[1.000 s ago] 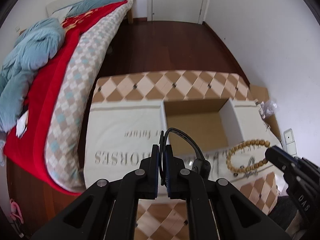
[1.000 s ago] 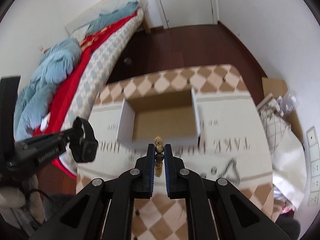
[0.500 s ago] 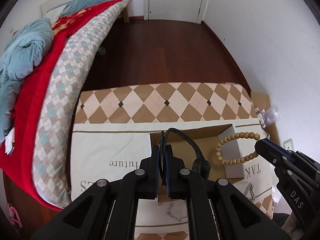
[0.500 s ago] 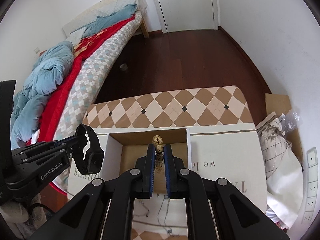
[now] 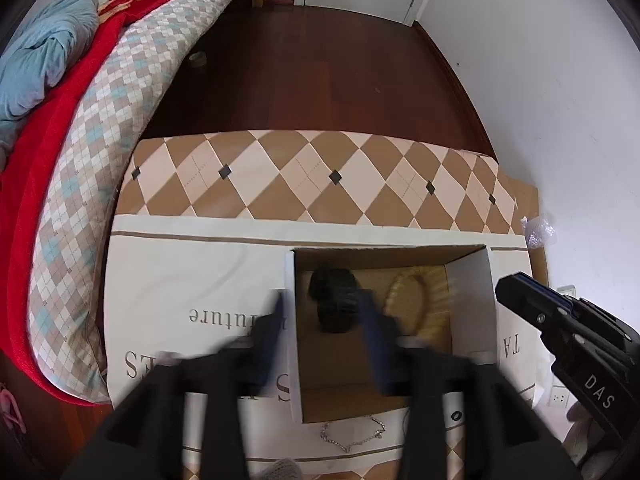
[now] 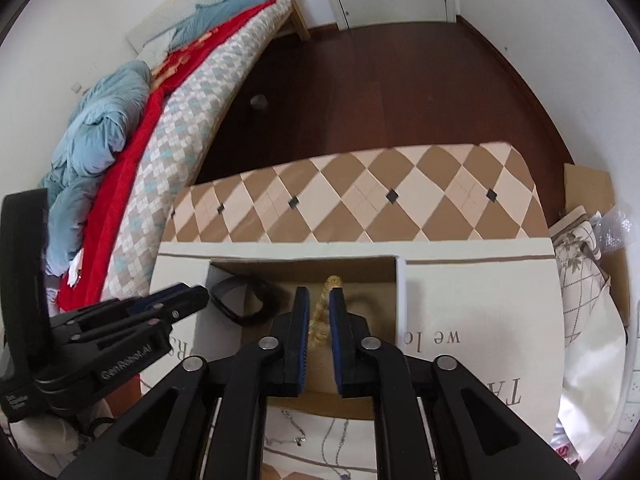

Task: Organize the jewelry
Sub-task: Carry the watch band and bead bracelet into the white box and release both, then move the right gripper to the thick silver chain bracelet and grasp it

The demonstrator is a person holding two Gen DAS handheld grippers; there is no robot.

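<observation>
An open cardboard box (image 5: pixel 472 288) (image 6: pixel 401 292) sits on a cream cloth on the table. My left gripper (image 5: pixel 324 312) is blurred and open over the box; a black wristband (image 5: pixel 334 300) (image 6: pixel 244 304) is in the box below it. My right gripper (image 6: pixel 319 308) is slightly open; the wooden bead bracelet (image 6: pixel 320 320) hangs loosely between its fingers over the box and shows blurred in the left wrist view (image 5: pixel 416 300). A silver chain (image 5: pixel 352 436) (image 6: pixel 296 428) lies on the cloth in front of the box.
The table has a brown-and-cream diamond-pattern top (image 5: pixel 320 176). A bed with red and blue bedding (image 5: pixel 60 120) stands to the left. Bags and cardboard (image 6: pixel 584 248) sit to the right by the wall.
Both grippers moved forward over the box. My left gripper opened and let go of the black wristband into the box. My right gripper's jaws have parted around the bead bracelet.
</observation>
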